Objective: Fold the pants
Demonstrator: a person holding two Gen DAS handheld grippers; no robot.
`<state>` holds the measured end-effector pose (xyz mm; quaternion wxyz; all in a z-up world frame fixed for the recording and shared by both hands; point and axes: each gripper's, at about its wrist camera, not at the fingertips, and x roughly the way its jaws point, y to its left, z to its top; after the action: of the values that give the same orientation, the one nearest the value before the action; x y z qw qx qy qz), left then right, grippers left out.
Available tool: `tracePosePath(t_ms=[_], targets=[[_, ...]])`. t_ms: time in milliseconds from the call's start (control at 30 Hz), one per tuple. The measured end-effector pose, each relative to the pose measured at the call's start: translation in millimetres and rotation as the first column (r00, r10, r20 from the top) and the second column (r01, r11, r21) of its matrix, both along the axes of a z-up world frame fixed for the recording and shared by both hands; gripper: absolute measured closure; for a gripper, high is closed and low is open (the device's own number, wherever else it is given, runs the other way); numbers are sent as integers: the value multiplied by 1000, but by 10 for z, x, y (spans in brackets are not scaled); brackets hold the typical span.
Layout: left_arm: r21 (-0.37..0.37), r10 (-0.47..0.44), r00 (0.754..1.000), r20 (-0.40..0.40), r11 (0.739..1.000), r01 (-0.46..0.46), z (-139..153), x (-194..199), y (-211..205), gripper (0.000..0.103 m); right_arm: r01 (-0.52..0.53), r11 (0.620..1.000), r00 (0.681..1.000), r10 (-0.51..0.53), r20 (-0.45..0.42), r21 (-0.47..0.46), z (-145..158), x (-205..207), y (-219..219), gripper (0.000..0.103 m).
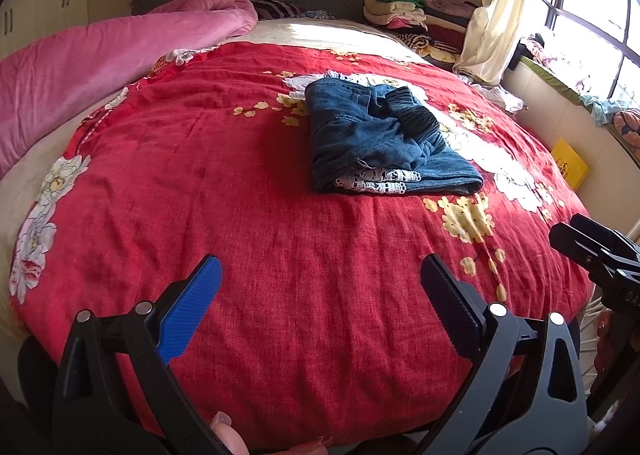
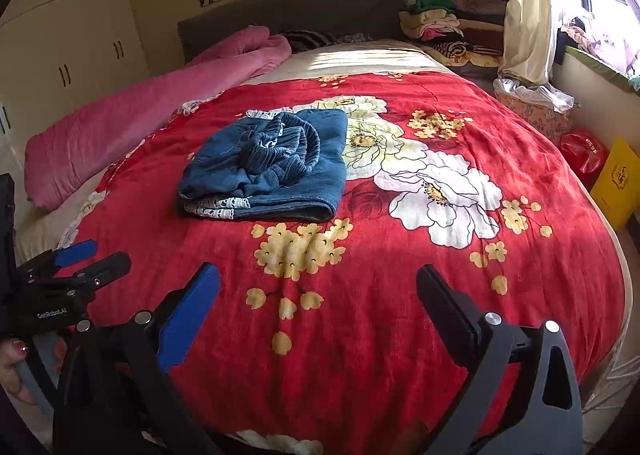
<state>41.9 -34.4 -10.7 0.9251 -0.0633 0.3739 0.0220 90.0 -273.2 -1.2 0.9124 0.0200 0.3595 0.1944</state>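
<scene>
From the left wrist: the left gripper (image 1: 320,279) hangs over the red floral blanket (image 1: 240,195), jaws spread wide, nothing between them. The folded denim pants (image 1: 384,139) lie mid-bed, well ahead, lace trim at the near edge. From the right wrist: the right gripper (image 2: 318,287) gapes wide and empty too, pants (image 2: 272,167) ahead to its left, beside a white flower print (image 2: 436,191).
</scene>
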Motion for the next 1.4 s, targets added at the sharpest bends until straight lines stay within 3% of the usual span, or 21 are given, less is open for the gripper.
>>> tracePosePath(t_ms=[1400], targets=[[30, 9, 1000, -17, 1000, -9, -2, 13, -4, 10, 10, 1000, 1000, -10, -7, -17, 10, 0, 12, 5]])
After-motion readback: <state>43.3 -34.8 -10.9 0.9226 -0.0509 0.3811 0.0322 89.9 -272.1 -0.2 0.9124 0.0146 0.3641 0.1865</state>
